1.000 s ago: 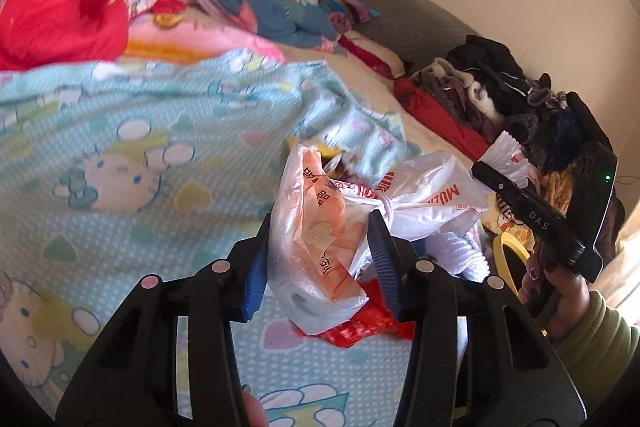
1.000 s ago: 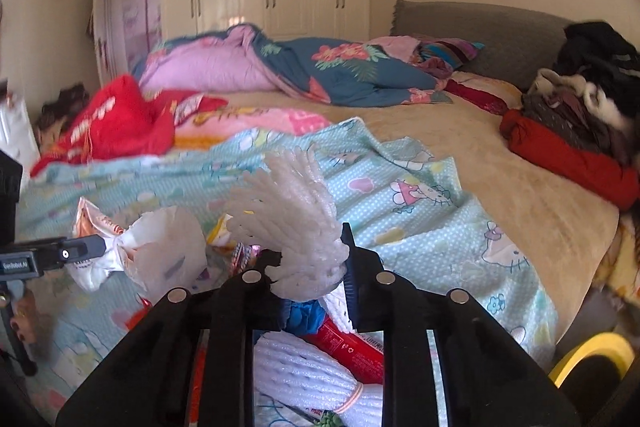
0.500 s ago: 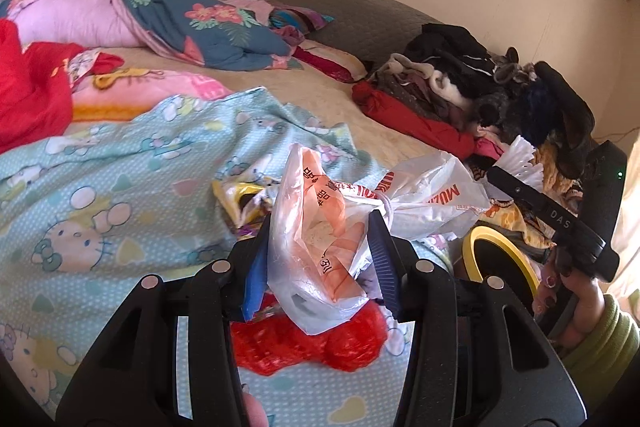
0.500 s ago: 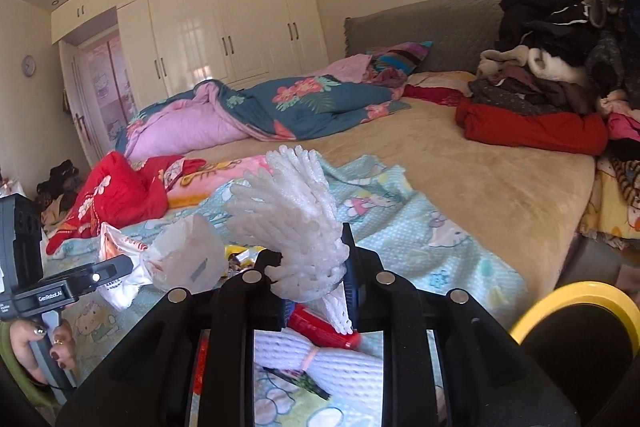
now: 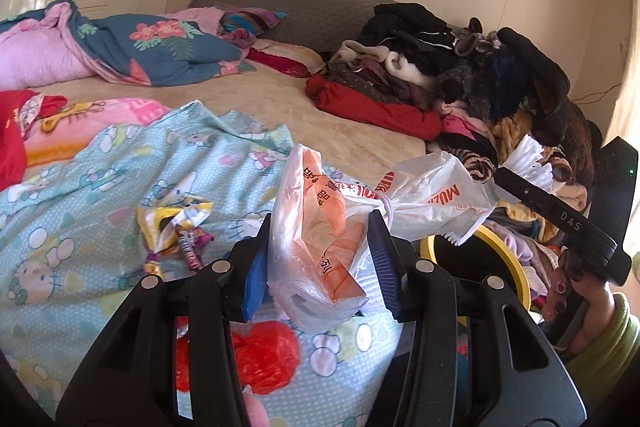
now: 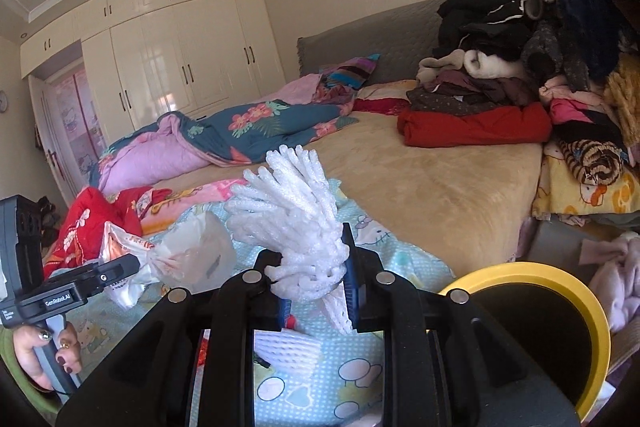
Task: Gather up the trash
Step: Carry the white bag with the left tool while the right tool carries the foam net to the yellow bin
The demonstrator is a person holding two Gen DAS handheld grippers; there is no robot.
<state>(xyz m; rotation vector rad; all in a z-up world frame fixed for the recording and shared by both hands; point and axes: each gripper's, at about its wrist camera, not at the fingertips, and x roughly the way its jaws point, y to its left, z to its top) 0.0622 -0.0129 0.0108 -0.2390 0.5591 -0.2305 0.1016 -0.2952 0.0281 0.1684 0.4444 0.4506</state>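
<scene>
Above the near bed edge, left gripper point(image 5: 318, 259) clamps a knotted plastic bag point(image 5: 320, 247), right gripper point(image 6: 314, 281) pinches foam netting point(image 6: 296, 219); next, carry both right over the yellow-rimmed bin point(image 6: 576, 291) and release.

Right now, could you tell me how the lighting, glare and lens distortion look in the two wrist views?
Left wrist view: daylight from the right washes out the frame's right edge; the ceiling line bows from fisheye; the plastic bag in the left claw is sharp. Right wrist view: glare on the glossy wardrobe doors; dark vignette corners; the foam net in the right claw is slightly overexposed.
</scene>
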